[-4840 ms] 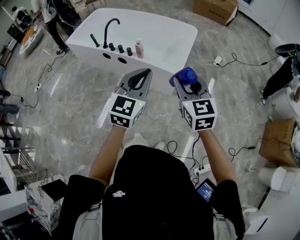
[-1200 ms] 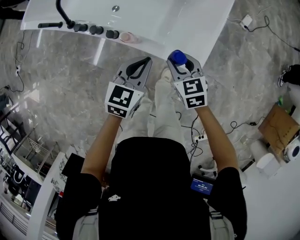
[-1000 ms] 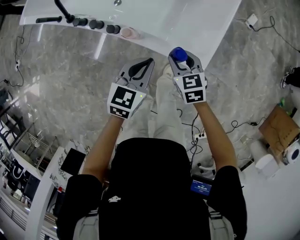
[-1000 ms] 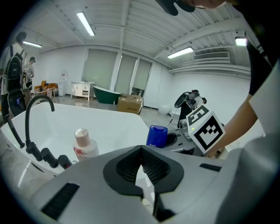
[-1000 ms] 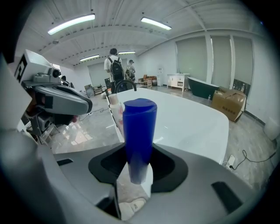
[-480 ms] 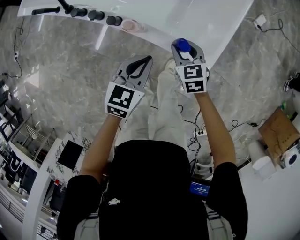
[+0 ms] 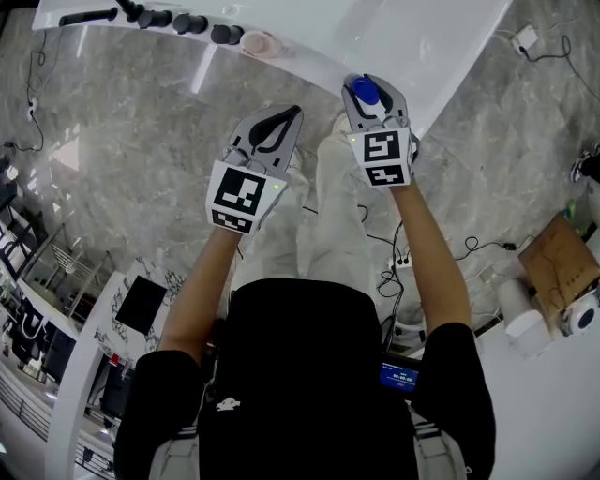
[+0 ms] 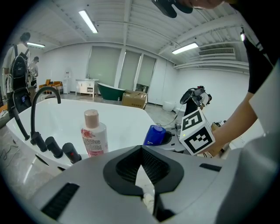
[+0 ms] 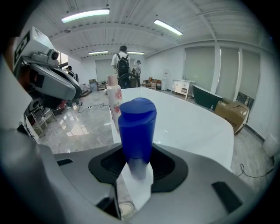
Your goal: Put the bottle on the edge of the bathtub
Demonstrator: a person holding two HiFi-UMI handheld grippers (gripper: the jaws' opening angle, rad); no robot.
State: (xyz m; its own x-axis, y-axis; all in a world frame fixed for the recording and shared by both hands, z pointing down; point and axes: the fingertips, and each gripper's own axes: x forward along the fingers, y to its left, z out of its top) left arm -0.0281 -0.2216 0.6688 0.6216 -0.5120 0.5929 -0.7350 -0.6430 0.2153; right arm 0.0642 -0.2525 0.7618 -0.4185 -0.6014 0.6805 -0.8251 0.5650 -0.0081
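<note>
My right gripper [image 7: 373, 94] is shut on a bottle with a blue cap [image 7: 364, 91]. It holds the bottle upright beside the near edge of the white bathtub [image 7: 309, 58]. In the right gripper view the blue-capped bottle [image 9: 137, 129] stands between the jaws, with the tub's rim [image 9: 188, 122] just beyond. A pink-capped bottle [image 7: 260, 42] stands on the tub's edge near the black tap knobs [image 7: 192, 23]. My left gripper [image 7: 284, 116] hovers left of the right one, shut and empty. From the left gripper view I see the pink-capped bottle [image 8: 93, 138] and the blue bottle [image 8: 154, 134].
A black curved faucet [image 8: 39, 105] rises at the tub's left end. Cables and a power strip [image 7: 401, 264] lie on the marble floor by the person's legs. A cardboard box [image 7: 562, 272] stands at the right. People stand far behind the tub [image 9: 123, 63].
The right gripper has carried the blue-capped bottle a little forward, closer to the tub's edge. The left gripper has barely shifted.
</note>
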